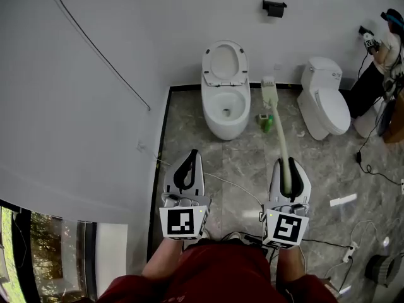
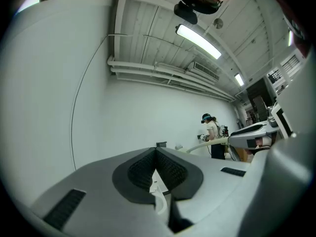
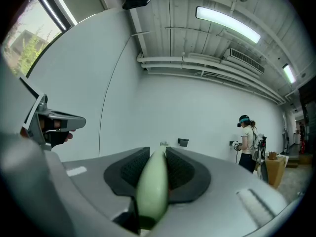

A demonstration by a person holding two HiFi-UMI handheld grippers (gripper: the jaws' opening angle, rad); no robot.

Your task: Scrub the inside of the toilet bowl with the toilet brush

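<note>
Pinching the pale green handle of the toilet brush [image 1: 281, 134] between its pads, the right gripper [image 1: 287, 163] holds the tool pointing away from us toward the far wall. We see the same grip in the right gripper view, where the handle [image 3: 153, 191] fills the gap between the jaws of that gripper [image 3: 158, 154].

The brush head sits to the right of the toilet [image 1: 224, 100], outside the bowl, between it and a second toilet [image 1: 323, 103] farther right. The first toilet has its seat and lid raised against the wall; the second has its lid down. A small green item [image 1: 265, 122] lies on the grey marbled floor [image 1: 189, 128], near the right side of the first toilet.

The left gripper [image 1: 189, 153] hangs at the near left, well apart from both toilets. Its own view shows the left gripper [image 2: 156, 152] with pads pressed together and nothing between them.

Another person [image 3: 247, 142] stands at the far right wall.
</note>
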